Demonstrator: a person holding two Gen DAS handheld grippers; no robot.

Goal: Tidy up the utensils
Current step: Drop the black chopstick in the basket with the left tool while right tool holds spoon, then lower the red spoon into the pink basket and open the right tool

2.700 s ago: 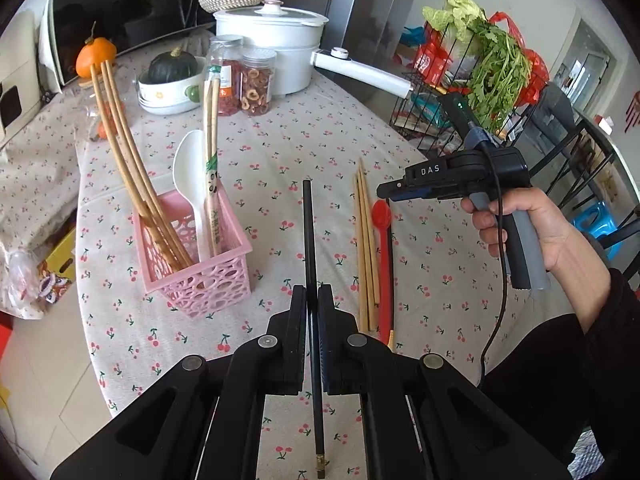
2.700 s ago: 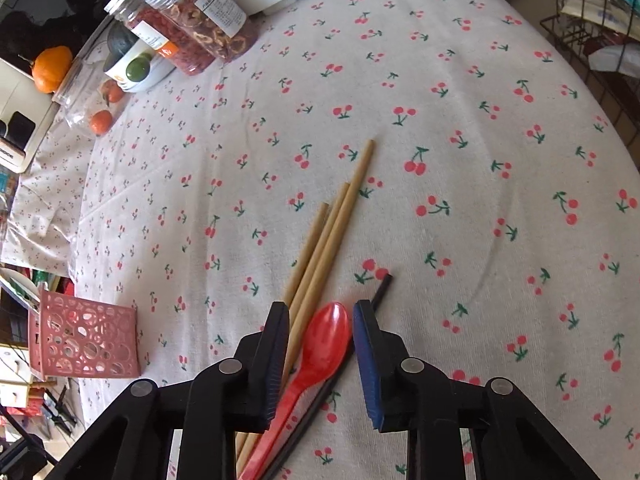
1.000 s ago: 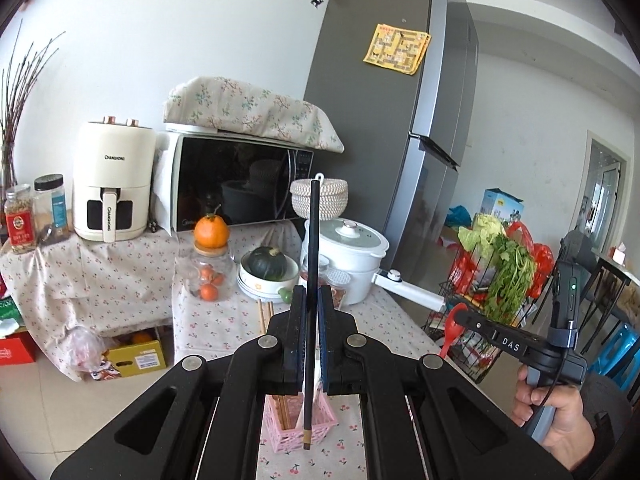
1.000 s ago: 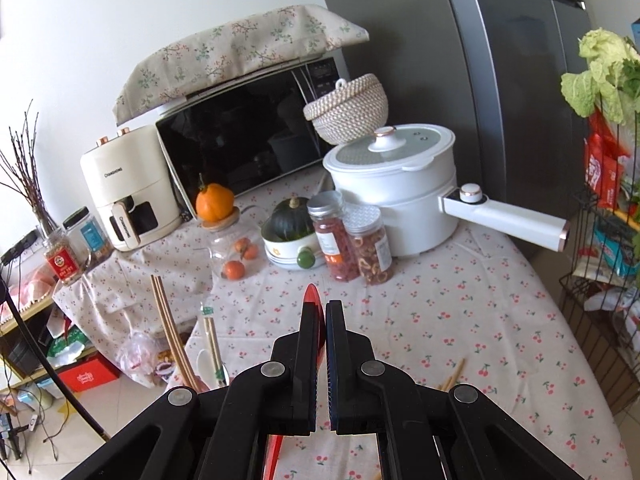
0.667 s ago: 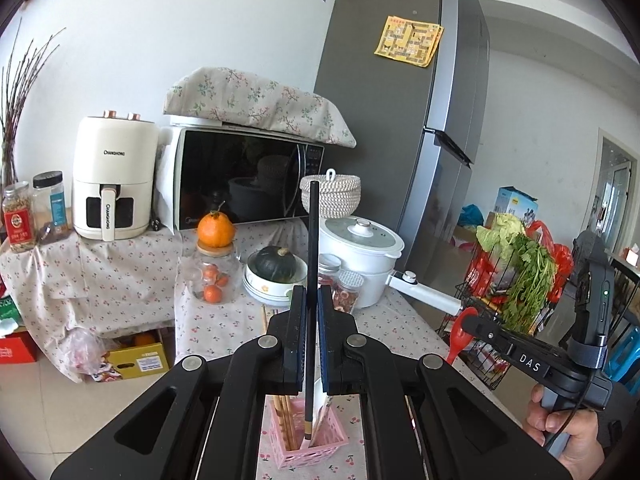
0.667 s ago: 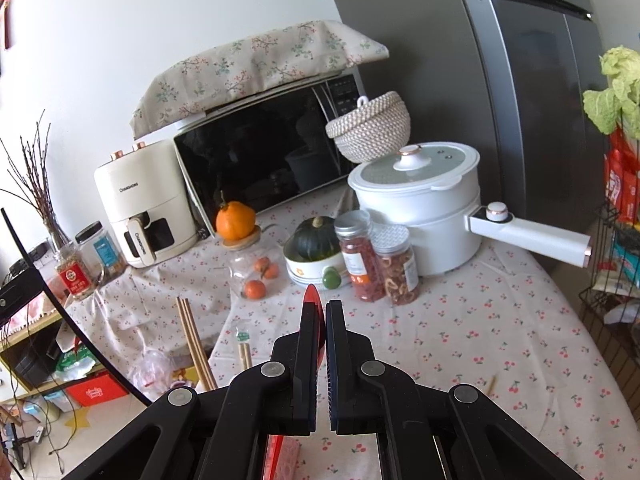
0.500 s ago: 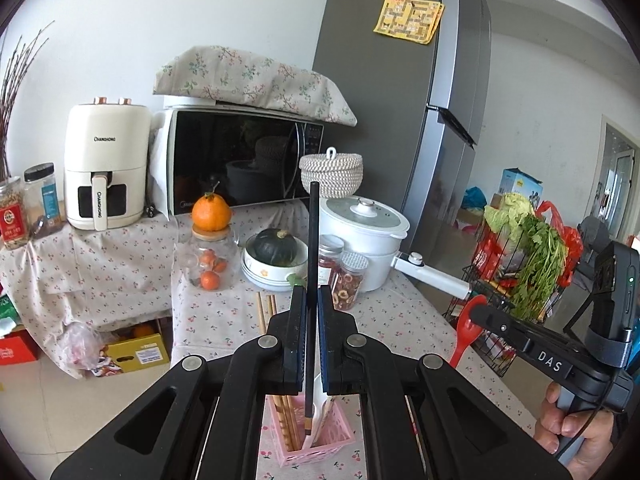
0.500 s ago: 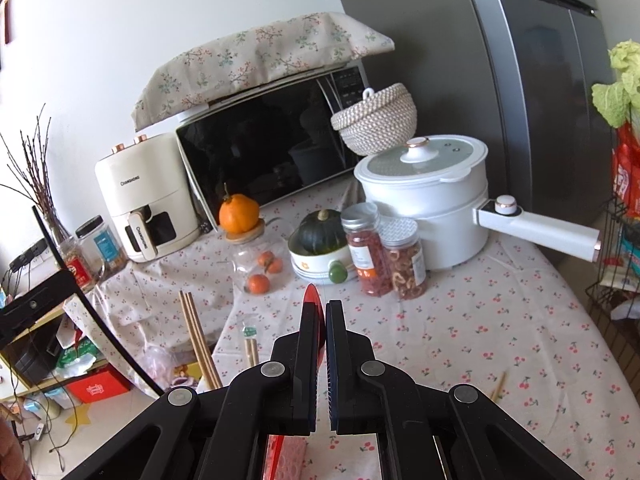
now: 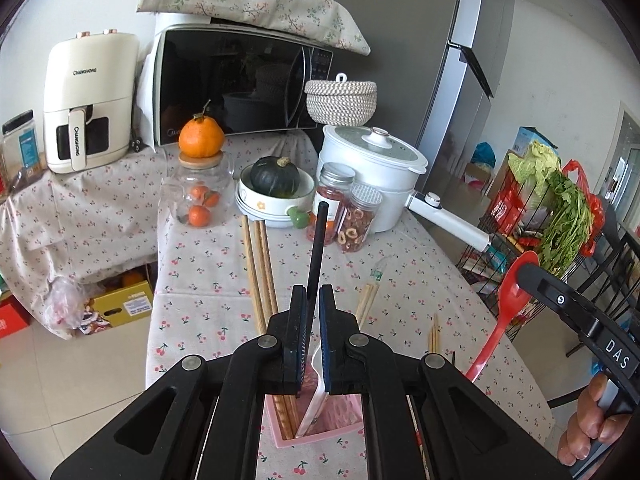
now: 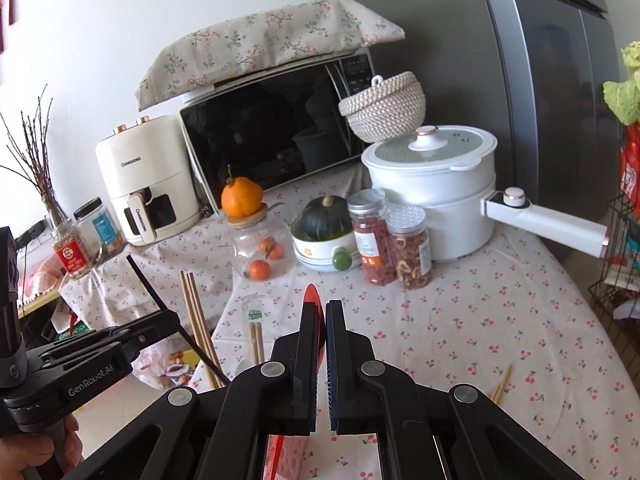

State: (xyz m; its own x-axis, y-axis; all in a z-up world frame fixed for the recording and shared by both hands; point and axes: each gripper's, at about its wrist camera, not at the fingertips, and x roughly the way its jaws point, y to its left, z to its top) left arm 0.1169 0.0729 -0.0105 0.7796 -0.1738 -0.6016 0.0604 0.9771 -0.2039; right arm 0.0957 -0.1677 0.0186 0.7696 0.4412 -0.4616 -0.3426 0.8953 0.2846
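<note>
My left gripper [image 9: 313, 300] stands above the pink basket [image 9: 320, 416]. Its jaws have parted a little, and the black chopstick [image 9: 317, 248] leans between them with its lower end in the basket. The basket also holds brown chopsticks [image 9: 258, 268], a white spoon [image 9: 314, 396] and wrapped chopsticks [image 9: 370, 292]. My right gripper [image 10: 318, 316] is shut on the red spoon [image 9: 504, 308], held upright above the basket's right side [image 10: 290, 456]. Loose wooden chopsticks [image 9: 433, 332] lie on the cherry-print tablecloth [image 9: 400, 264].
At the table's far end stand a white pot [image 9: 372, 184] with a long handle, two snack jars [image 9: 346, 212], a bowl with a dark squash [image 9: 276, 188] and a glass jar with oranges [image 9: 200, 188]. A wire rack of vegetables [image 9: 552, 216] stands right.
Both grippers have come down over the basket. My left gripper's jaws have opened slightly and the black chopstick has tilted, its lower end now in the basket. The red spoon stays gripped.
</note>
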